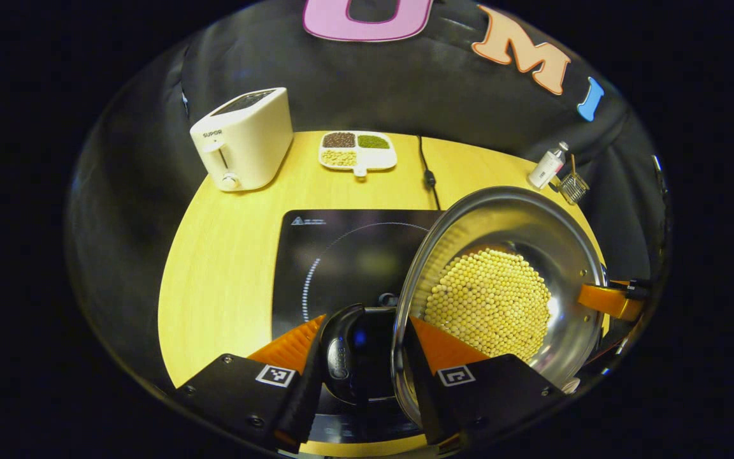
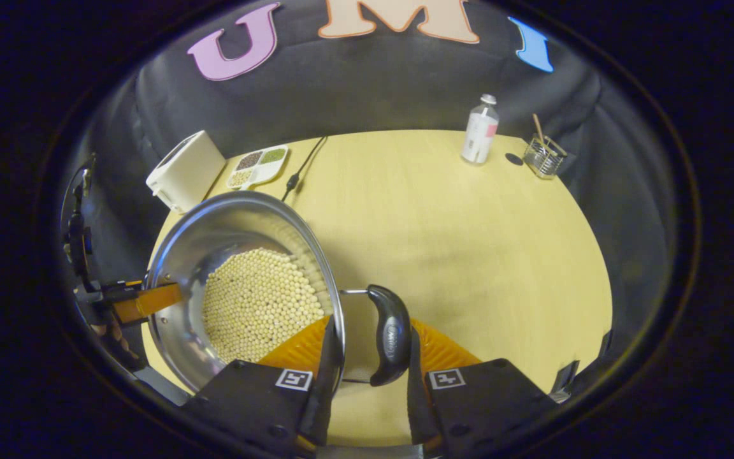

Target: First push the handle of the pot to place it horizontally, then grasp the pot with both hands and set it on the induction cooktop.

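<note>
A steel pot (image 1: 532, 223) full of pale beans (image 1: 491, 303) hangs slightly tilted, partly over the right side of the black induction cooktop (image 1: 329, 255). My left gripper (image 1: 367, 325) is shut on the pot's near black side handle (image 1: 341, 357) and rim. On the far rim I see the right gripper's finger (image 1: 609, 299). In the right gripper view, the pot (image 2: 214, 229) sits at the left, and my right gripper (image 2: 370, 328) is shut on the other black handle (image 2: 391, 335), one finger inside the wall. The left gripper's finger (image 2: 147, 299) grips the opposite rim.
On the round yellow table (image 2: 469, 255), a white toaster (image 1: 243, 140) and a divided dish of beans (image 1: 357, 151) stand at the back left, with a black cable (image 1: 429, 175) beside them. A small bottle (image 2: 480, 131) and a glass holder (image 2: 544, 156) stand at the back right.
</note>
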Available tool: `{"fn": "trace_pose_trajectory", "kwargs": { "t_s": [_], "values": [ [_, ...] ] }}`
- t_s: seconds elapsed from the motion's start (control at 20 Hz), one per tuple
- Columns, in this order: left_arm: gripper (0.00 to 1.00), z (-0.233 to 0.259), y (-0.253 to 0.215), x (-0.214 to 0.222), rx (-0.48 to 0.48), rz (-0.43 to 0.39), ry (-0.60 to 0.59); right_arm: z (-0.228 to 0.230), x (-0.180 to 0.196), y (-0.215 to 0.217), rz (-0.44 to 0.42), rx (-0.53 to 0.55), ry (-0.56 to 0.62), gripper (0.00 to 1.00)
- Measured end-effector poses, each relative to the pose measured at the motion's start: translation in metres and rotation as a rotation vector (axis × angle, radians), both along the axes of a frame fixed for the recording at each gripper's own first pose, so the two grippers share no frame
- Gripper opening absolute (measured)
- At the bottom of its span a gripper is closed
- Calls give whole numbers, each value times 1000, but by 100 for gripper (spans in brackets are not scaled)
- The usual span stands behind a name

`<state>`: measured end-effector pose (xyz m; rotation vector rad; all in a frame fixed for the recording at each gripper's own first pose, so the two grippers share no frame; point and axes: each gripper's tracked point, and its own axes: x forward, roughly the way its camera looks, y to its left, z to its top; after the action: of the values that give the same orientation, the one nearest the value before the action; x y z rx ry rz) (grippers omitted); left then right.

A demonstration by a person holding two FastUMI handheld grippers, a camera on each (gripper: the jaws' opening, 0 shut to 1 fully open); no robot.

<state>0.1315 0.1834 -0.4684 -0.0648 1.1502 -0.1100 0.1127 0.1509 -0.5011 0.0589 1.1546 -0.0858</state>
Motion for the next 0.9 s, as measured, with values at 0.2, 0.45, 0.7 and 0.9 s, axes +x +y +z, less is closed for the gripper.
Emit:
{"fn": "trace_pose_trajectory", "kwargs": {
  "t_s": [0.2,0.45,0.7,0.9],
  "values": [
    [66,-8,33,11,13,-22,8,-11,7,34,-4,-10,25,47],
    [66,-9,68,34,44,-53,-32,-17,18,69,-15,1,38,52],
    [66,-11,81,54,77,-84,-63,-25,29,82,-18,2,47,52],
    [66,-11,82,57,83,-81,-68,-27,32,82,-22,14,41,48]
  ]
}}
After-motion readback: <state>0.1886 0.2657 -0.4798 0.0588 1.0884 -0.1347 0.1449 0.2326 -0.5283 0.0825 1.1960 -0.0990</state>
